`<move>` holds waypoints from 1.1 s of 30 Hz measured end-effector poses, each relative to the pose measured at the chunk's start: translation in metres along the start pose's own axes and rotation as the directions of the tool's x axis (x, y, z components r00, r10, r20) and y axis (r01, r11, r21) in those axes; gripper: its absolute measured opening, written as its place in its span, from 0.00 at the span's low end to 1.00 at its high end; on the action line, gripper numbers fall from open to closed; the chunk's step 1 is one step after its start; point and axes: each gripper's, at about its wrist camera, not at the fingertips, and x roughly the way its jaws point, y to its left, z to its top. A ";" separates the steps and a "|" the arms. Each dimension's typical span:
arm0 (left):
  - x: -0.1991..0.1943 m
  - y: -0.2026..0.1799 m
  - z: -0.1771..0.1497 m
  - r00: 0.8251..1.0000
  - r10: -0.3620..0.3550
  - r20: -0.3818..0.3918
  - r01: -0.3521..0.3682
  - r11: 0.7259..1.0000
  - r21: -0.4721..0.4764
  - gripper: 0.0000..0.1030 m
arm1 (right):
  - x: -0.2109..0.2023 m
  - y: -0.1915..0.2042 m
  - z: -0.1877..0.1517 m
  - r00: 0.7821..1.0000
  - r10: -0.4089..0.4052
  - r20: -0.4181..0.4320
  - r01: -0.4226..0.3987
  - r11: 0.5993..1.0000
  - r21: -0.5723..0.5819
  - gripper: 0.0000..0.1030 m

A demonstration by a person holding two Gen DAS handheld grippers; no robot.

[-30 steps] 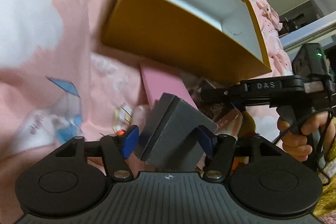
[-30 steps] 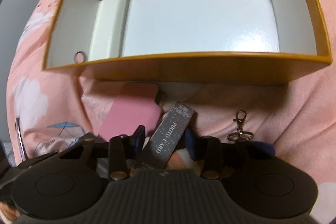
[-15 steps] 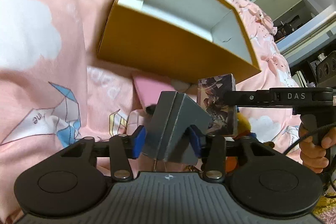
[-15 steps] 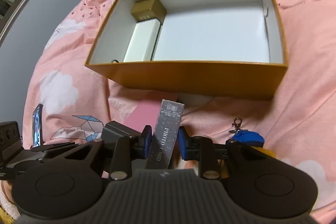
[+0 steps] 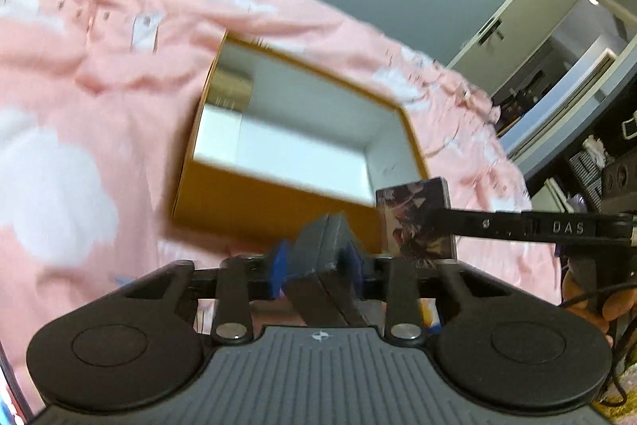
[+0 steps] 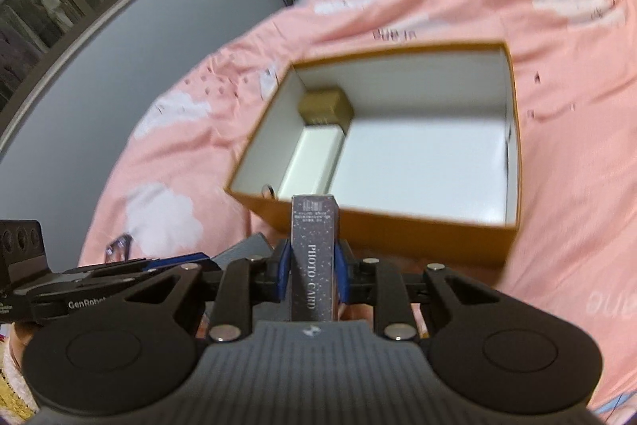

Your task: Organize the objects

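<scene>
A: Two loads, both off the bed. Left tongs [image 5: 316, 265] have just finished closing and are clamped on a grey case [image 5: 324, 245]; right tongs [image 6: 309, 271] have just been closing too, pads pressed on the narrow sides of the photo card box [image 6: 312, 257].

B: Where do they sit against the orange box [image 6: 398, 226]?

A: Both on the near side of its front wall, seemingly above rim height. Neither is over the opening yet. Inside, at the left end: gold box [image 6: 326, 108] at the back, white box [image 6: 314, 156] in front of it, a small ring [image 6: 268, 190] in the near corner. Remaining floor bare.

B: Risks?

A: Grey case looks matte with a seam down the middle, like two halves. It sits skewed between the pads; gripped off-centre, it could pivot or slip. Photo card box is a slim, dark, speckled carton, tall above the pads, so any knock on the rim would lever it loose. Tongs are side by side; going in together, they could clash.

B: And the base?

A: Pink bedding [image 6: 557, 26], soft and rumpled. Orange box is rigid card, white-lined, but could shift or tip if a wall gets pushed.
</scene>
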 end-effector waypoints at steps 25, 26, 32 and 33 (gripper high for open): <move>0.061 0.014 -0.031 0.968 -0.018 -0.250 0.044 0.994 0.097 0.75 | 0.013 -0.040 -0.032 0.999 0.048 0.006 -0.049 0.983 0.174 0.24; 0.065 0.017 -0.035 0.965 -0.012 -0.261 0.035 0.996 0.084 0.75 | 0.013 -0.041 -0.035 0.999 0.053 0.008 -0.053 0.982 0.181 0.24; 0.081 0.021 -0.053 0.958 -0.015 -0.286 0.028 0.999 0.044 0.76 | 0.018 -0.048 -0.048 0.998 0.064 0.011 -0.065 0.974 0.215 0.24; 0.084 0.022 -0.054 0.957 -0.012 -0.289 0.026 0.999 0.046 0.82 | 0.019 -0.050 -0.050 0.998 0.060 0.010 -0.061 0.974 0.218 0.24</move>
